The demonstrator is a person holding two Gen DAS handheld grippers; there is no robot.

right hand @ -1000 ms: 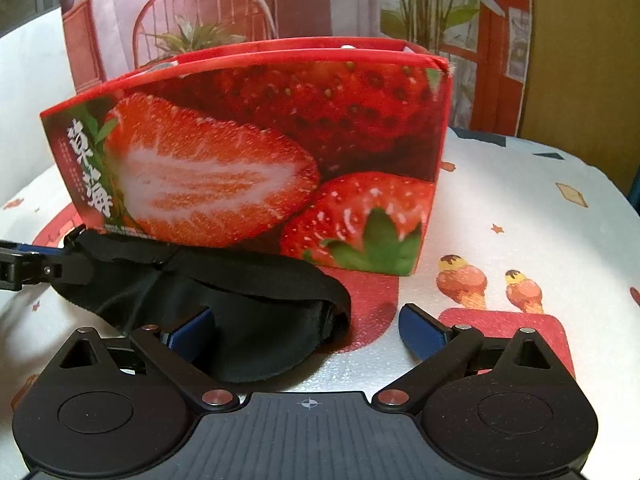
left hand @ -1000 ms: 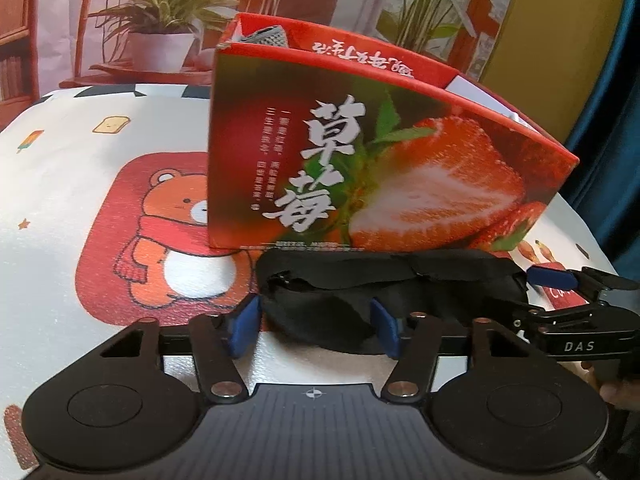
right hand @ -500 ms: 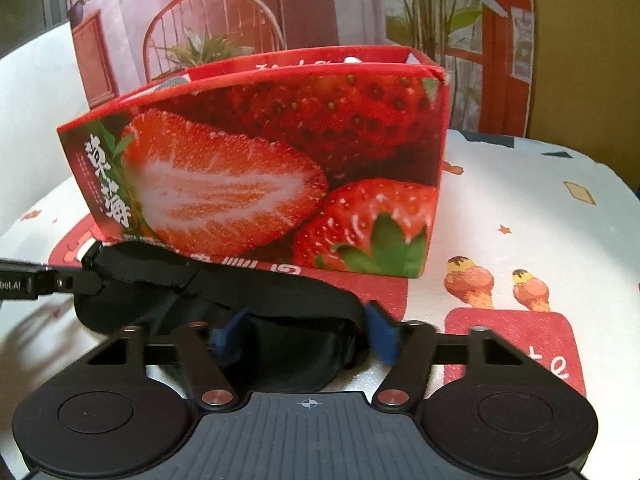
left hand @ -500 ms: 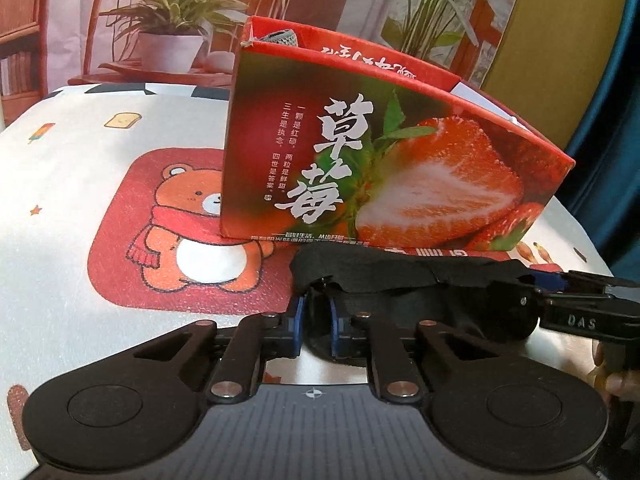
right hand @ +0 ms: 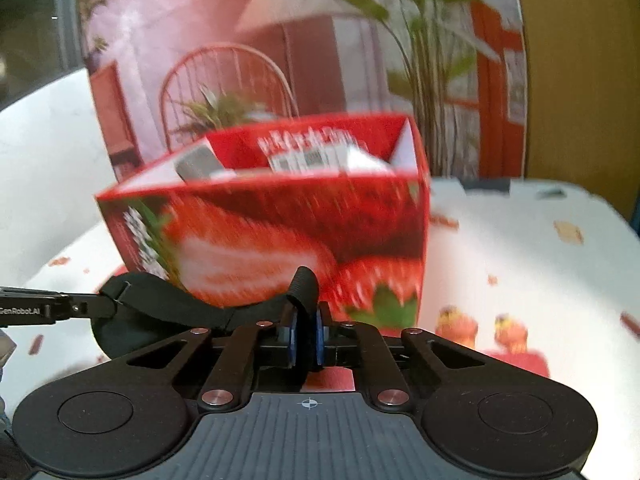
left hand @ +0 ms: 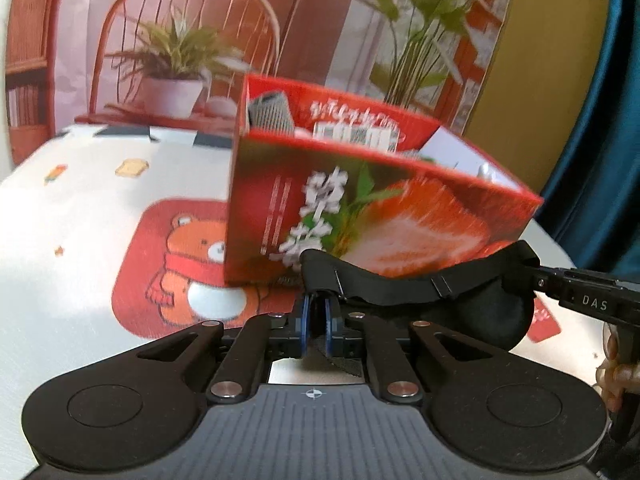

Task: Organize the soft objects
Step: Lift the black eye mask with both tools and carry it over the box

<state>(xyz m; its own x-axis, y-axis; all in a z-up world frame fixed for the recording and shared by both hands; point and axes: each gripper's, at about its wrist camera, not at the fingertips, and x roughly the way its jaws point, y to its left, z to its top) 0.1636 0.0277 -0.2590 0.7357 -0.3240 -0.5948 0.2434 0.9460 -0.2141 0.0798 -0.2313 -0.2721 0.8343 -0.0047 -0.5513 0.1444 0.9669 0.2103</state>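
Observation:
A black eye mask (left hand: 480, 308) hangs in the air between my two grippers, in front of the red strawberry box (left hand: 272, 208). My left gripper (left hand: 316, 312) is shut on the mask's left end, its jaws closing tight on the fabric. In the right wrist view my right gripper (right hand: 306, 328) is shut on the other end of the mask (right hand: 160, 300), jaws closing onto the strap, which bunches up above the pads. Each gripper shows in the other's view, at the far end of the mask. The box (right hand: 280, 216) is open at the top.
Inside the box lie a grey item (left hand: 270, 114) and a white printed pack (left hand: 356, 136). The box stands on a white tablecloth (left hand: 100, 208) with a red bear patch. A hand (left hand: 616, 376) holds the right gripper. A printed backdrop stands behind the table.
Both grippers closed on the ends of the eye mask and raised it off the tablecloth. The box top has come into view from above.

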